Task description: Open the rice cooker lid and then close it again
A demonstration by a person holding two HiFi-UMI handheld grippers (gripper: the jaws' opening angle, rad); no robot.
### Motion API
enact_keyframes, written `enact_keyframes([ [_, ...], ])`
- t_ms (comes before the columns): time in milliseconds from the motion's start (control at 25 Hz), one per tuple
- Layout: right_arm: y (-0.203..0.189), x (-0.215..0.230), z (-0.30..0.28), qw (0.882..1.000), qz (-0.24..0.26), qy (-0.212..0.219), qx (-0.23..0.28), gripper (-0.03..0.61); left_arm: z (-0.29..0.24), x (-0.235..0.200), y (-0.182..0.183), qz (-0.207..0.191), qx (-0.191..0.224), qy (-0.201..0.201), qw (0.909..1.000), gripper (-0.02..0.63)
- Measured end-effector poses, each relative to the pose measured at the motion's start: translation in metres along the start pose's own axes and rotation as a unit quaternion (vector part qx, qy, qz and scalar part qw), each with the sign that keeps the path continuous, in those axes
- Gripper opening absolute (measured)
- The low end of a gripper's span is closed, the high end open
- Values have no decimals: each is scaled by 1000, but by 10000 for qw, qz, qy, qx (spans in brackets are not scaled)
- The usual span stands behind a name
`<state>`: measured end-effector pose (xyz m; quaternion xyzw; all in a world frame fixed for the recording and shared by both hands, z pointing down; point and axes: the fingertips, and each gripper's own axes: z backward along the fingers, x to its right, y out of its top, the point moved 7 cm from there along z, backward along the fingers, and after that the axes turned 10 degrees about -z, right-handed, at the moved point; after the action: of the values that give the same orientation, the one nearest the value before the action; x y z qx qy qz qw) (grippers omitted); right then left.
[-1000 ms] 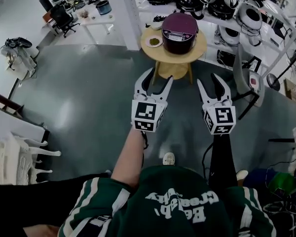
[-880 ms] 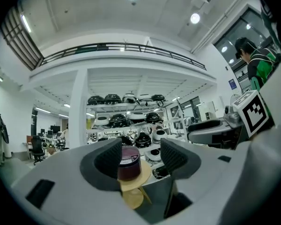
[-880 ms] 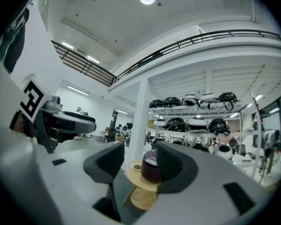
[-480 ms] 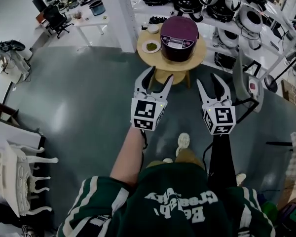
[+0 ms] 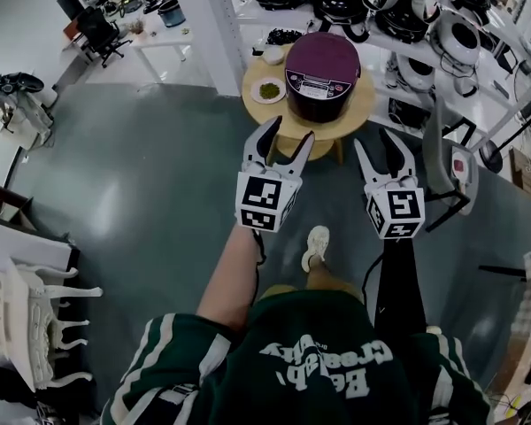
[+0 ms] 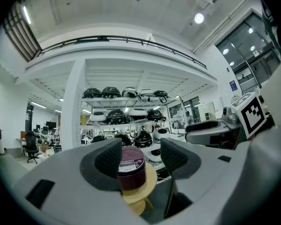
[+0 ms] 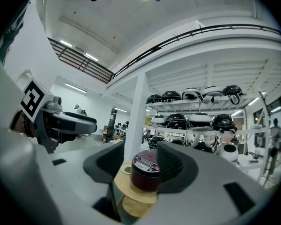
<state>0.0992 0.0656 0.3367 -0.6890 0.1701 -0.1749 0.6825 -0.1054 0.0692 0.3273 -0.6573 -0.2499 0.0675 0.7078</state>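
A dark purple rice cooker [image 5: 322,73] with its lid down stands on a small round wooden table [image 5: 358,113], beside a small dish [image 5: 267,89] holding something green. My left gripper [image 5: 288,136] and right gripper [image 5: 380,142] are held side by side, level, pointing at the table and still short of it. Both are open with nothing between the jaws. In the left gripper view the cooker [image 6: 131,170] shows far off between the open jaws of that gripper [image 6: 140,156]. The right gripper view frames the cooker [image 7: 145,171] the same way, beyond its gripper [image 7: 139,163].
Behind the table, white shelves [image 5: 398,34] carry several other cookers, next to a white pillar [image 5: 221,25]. A grey stand with a red-marked box [image 5: 451,153] is at the right. White chairs [image 5: 26,326] sit at the lower left and a desk [image 5: 150,25] at the far left.
The person has walked toward the table, so the cooker and table have come closer to both grippers. The jaws of both grippers have kept the same opening.
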Motion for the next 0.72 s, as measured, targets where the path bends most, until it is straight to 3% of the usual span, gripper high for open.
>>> enact_keyframes([
  [480,-13,88,-127,9997,-109,207,-29,225,-140,-39,-28,-113,-219,-103,9996,247],
  [720,-22,130,-204,9988,-85,459,-154,225,-208,-63,-52,-174,-530,-143,9983,245],
])
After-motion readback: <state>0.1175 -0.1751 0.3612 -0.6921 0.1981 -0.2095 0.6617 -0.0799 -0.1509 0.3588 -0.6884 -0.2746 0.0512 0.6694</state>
